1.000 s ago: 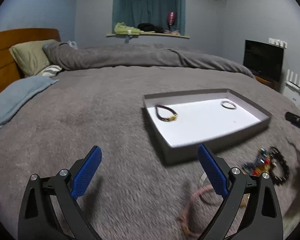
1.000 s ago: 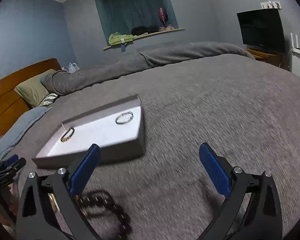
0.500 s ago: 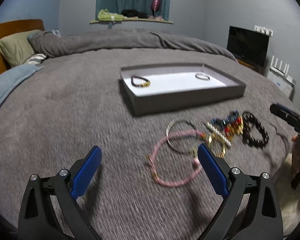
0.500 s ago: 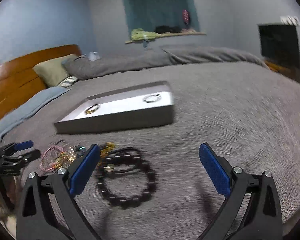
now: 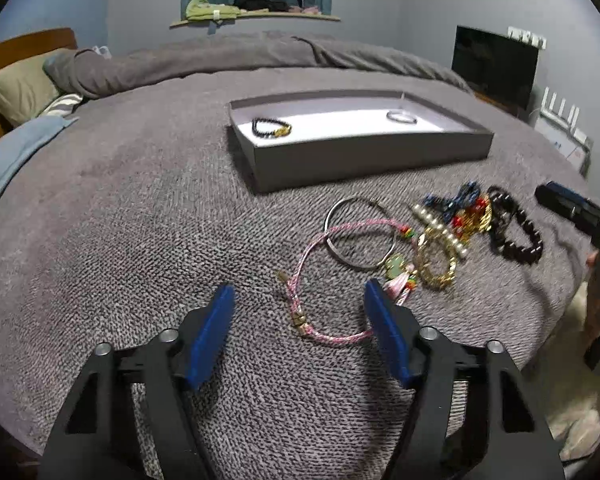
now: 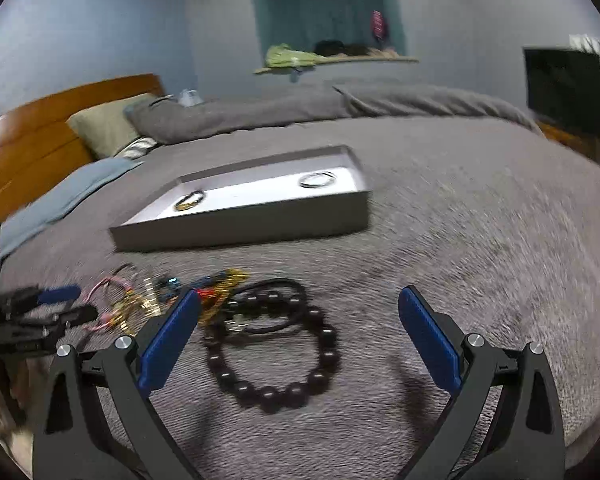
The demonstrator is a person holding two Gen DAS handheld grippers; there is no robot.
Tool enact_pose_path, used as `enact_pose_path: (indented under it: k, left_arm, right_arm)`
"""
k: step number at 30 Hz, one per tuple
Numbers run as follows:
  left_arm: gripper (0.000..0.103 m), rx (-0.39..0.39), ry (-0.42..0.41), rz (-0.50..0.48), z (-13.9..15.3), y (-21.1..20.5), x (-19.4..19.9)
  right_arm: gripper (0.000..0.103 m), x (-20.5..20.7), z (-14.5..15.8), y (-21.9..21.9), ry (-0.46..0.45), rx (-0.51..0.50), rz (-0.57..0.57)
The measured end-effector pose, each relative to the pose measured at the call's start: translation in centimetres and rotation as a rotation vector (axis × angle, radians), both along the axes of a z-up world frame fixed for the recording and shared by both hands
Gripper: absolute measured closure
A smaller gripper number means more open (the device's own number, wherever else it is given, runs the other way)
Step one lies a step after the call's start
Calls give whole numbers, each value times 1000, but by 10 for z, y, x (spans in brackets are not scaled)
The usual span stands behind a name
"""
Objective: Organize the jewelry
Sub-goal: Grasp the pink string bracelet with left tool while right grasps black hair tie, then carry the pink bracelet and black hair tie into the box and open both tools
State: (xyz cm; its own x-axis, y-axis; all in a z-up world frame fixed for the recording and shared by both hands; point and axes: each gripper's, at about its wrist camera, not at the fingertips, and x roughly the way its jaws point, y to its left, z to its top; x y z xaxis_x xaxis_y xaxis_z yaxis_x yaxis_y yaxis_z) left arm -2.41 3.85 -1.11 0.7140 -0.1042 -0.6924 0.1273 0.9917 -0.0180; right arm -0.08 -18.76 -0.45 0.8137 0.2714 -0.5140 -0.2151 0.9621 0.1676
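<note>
Pink cord bracelet lies on the grey blanket, lower centre of the left wrist view; its near arc sits between the left gripper pads, far arc overlaps the silver bangle. Jaws have just been closing, but the pads aren't pressing on the cord yet: nothing grasped.

Rest of the pile runs right from there: gold chain bracelet, a mixed blue/red/gold tangle, dark bead bracelet. Grey tray sits upper centre, well behind the pile, already holding a black bead bracelet at its left end and a silver ring at its right.

Right gripper hovers over the dark bead bracelet, lower centre of its view, jaws wide and empty.

Step in hand, as I read it: pick-up approach on the pink cord. Next move calls for lowering onto the blanket, closing on the cord alone, not the bangle or tassel, then carrying it to a bare spot of the tray. Snagging neighbours is the risk.
</note>
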Motion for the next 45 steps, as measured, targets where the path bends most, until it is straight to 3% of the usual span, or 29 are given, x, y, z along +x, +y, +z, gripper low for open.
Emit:
enact_pose_path:
  k: [2, 5, 8, 10, 12, 16, 24, 30, 45]
  left_arm:
    - [40, 10, -1, 4, 0, -1, 0]
    - [54, 25, 4, 32, -1, 1, 2]
    - [68, 14, 2, 47, 0, 5, 3]
    - [85, 6, -3, 57, 1, 8, 3]
    - [94, -12, -5, 52, 2, 10, 4]
    - [96, 0, -13, 45, 3, 7, 5]
    - [97, -2, -18, 40, 3, 5, 4]
    - [98, -11, -24, 35, 4, 6, 4]
    - [98, -24, -205, 4, 56, 10, -13]
  right_arm:
    - [5, 3, -2, -5, 18, 15, -15]
    - [11, 3, -5, -4, 26, -2, -14]
    - [22, 3, -7, 6, 34, -37, 19]
    - [35, 5, -9, 11, 48, -42, 44]
    - [45, 7, -9, 14, 51, -48, 51]
    - [65, 17, -3, 15, 41, -81, 37]
    - [85, 38, -12, 7, 152, -3, 54]
    - [100, 36, -11, 11, 156, -1, 78]
    - [100, 21, 36, 6, -39, -37, 66]
